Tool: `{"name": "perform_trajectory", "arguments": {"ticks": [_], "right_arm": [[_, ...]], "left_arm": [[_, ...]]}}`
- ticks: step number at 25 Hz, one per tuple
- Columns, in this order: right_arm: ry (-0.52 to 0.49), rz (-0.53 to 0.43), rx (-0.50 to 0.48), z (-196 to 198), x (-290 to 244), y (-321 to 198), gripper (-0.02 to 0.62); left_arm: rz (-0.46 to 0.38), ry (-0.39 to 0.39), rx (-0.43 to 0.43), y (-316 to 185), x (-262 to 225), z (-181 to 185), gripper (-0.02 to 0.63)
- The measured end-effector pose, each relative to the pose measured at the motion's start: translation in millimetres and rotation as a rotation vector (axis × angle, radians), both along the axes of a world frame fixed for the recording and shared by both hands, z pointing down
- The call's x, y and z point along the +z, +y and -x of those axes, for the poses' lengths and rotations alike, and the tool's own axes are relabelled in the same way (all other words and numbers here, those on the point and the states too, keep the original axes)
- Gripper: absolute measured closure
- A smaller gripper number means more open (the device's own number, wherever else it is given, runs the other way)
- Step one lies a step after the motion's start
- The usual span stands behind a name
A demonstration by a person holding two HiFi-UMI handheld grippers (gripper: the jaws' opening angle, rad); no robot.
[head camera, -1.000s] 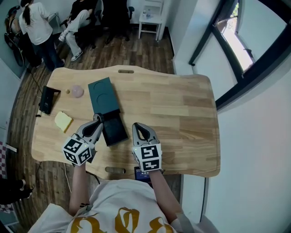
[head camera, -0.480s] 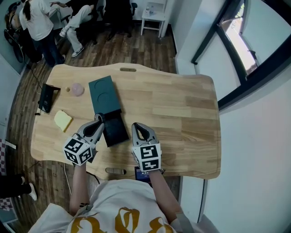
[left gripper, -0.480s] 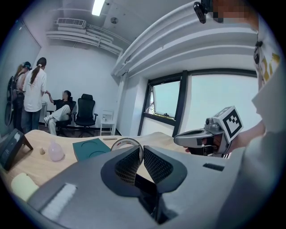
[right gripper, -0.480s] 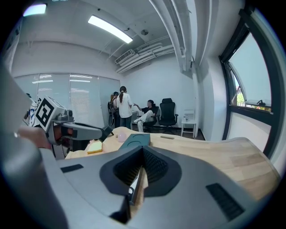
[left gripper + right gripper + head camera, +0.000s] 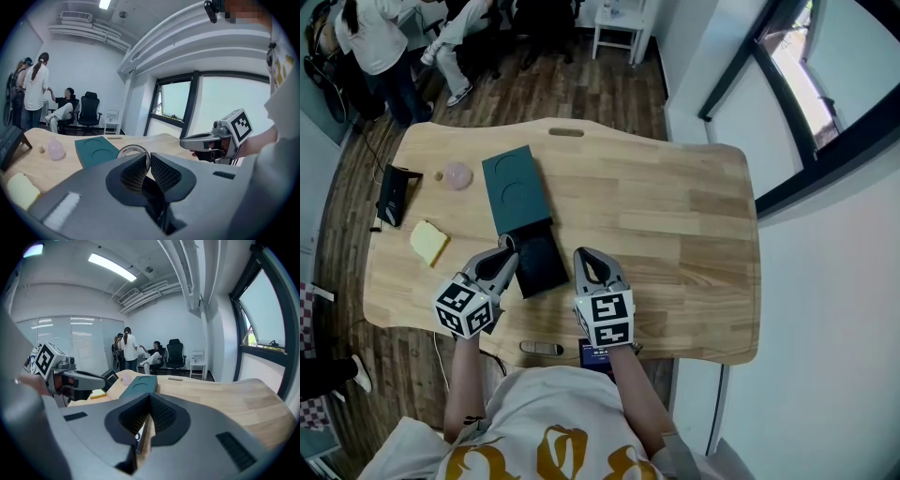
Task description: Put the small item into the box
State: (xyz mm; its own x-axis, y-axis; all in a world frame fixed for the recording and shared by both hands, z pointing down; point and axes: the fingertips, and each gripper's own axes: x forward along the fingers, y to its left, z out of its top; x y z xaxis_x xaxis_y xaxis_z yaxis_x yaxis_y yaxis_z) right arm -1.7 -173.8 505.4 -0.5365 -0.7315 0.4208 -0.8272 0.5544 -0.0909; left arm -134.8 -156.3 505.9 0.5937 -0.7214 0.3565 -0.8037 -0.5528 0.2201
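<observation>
Table (image 5: 675, 216): left gripper (image 5: 508, 255) clamps round item (image 5: 132, 151) beside box (image 5: 539, 264).

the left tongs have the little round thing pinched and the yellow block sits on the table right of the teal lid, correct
Not quite. The yellow block lies left of the teal lid, not right of it, as the head view shows. The rest holds: the left tongs have the little round thing pinched, as the left gripper view shows.
</observation>
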Motion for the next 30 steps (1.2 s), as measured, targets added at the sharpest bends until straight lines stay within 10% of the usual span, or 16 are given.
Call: {"name": "perform_trajectory", "arguments": {"ticks": [30], "right_arm": [[0.026,0.115,0.006,-9.7,50.7,-10.8,0.592]], "left_arm": [[0.157,-0.074,0.098,-4.5,72.0,-22.8,0.575]]}}
